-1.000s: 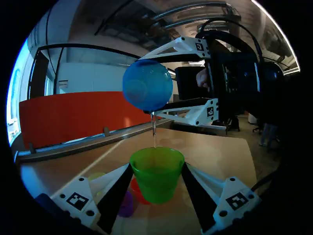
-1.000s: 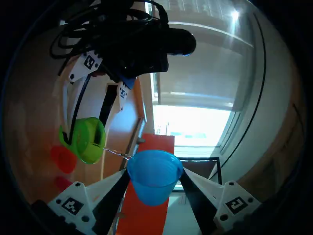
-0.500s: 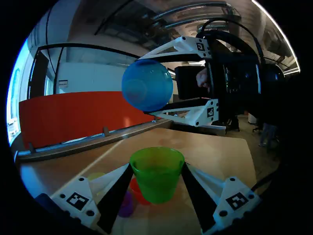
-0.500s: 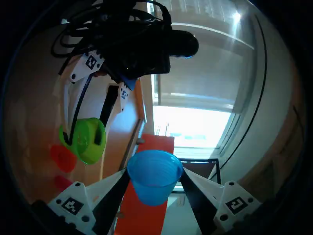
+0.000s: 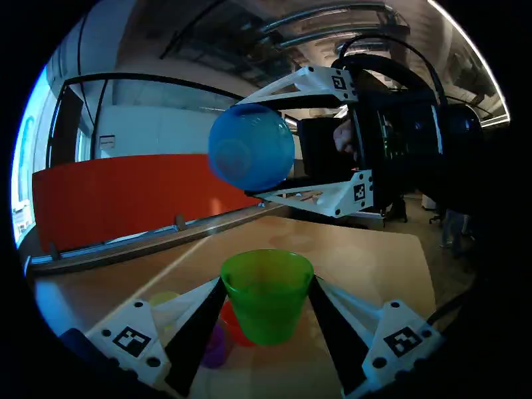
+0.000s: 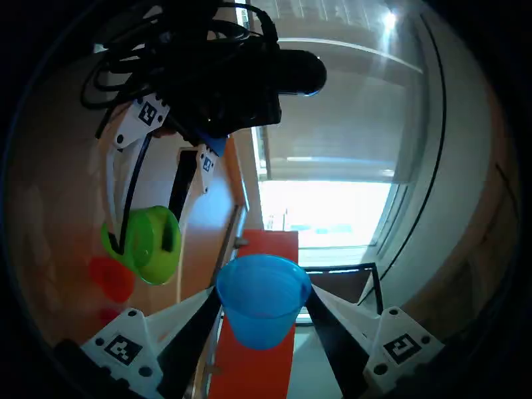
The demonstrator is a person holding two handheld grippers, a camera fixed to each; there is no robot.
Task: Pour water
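Item one: left gripper [image 5: 266, 287], jaws clenched on a green cup [image 5: 266, 309], one finger pressed to each side of its wall. The cup stands upright, mouth up, lifted above the pale wooden bench [image 5: 372, 256]. A darker band low inside its wall may be liquid, though I cannot tell for certain. Item two: right gripper [image 6: 263, 296], jaws grasping a blue cup [image 5: 251, 147] in the same manner, a finger on either flank. In the left gripper view the blue cup hangs at 12 o'clock from the green one, well apart from it. It is tipped onto its side with its base turned toward that camera. The right gripper's white fingers reach in from 2 o'clock, and part of a hand [image 5: 344, 136] shows against the dark body behind them. Item three: small cups on the bench beneath the green cup, at about 7 o'clock from it. They are a red cup [image 5: 233, 320], a purple cup [image 5: 216, 347] and a yellow cup [image 5: 163, 299], all partly hidden by the left gripper's finger. Item four: an orange partition [image 5: 133, 193] along the far edge of the bench, from 9 to 11 o'clock. In the right gripper view the room appears turned on its side. There the green cup sits at 10 o'clock from the blue one, the left gripper's fingers run up to a tangle of black cables [image 6: 166, 40] at 11 o'clock, and a bright window [image 6: 326, 213] lies at 1 o'clock.
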